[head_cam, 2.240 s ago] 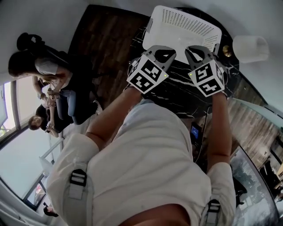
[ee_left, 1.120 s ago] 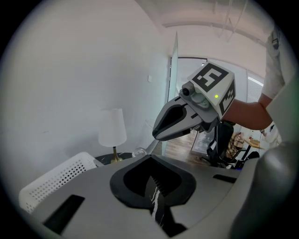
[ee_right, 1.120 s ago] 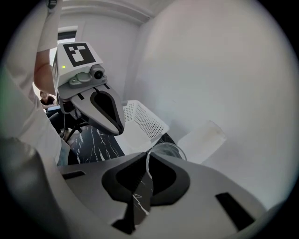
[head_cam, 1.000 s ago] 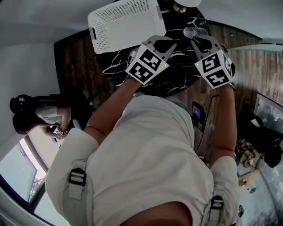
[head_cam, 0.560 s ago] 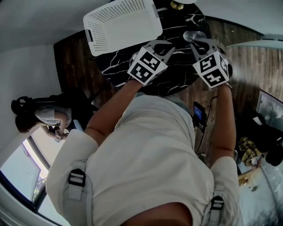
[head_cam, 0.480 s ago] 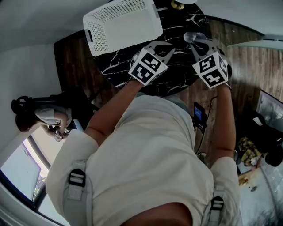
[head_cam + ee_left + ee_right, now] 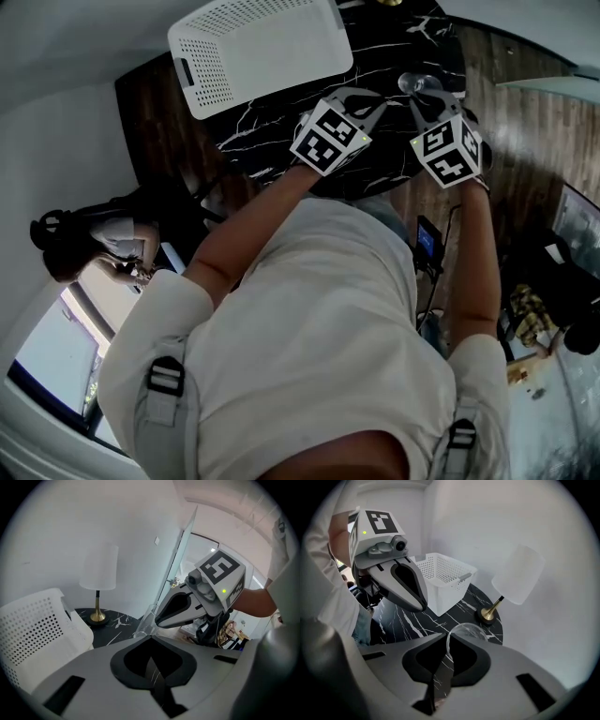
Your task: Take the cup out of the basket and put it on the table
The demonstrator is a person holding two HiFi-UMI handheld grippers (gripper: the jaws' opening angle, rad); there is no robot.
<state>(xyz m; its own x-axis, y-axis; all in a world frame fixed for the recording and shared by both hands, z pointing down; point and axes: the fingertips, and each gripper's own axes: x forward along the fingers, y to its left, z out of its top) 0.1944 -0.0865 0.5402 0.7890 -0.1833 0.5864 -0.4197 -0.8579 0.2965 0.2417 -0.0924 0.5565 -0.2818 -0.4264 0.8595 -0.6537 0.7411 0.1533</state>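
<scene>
- Far left: white perforated basket on the black marble counter. No cup shows inside it.
- Left hand-held gripper: jaws pressed together, nothing between them. It hovers over the middle of the counter, between the basket and the other hand-held gripper. It is idle, by the look of it.
- Right hand-held gripper: jaws narrow and pinched on the glass wall of the cup, one pad inside the rim and one outside.
- Cup: clear glass, out of the basket and well apart from it, over the right part of the counter. It sits just ahead of and below the right jaws, mouth up, long axis roughly upright.
- The right hand has the cup, so the set-down falls to it. The left is close beside it but is not touching the glass.
- I cannot tell whether the base touches the counter; the gripper bodies cover it in every view.
- Judgement: the coming move turns on the gap straight down between base and counter. Keep the axis upright, then let the jaws part.
- Furthest right: lamp, brass foot on the counter near the cup but apart from it. It is worth minding during the set-down.
</scene>
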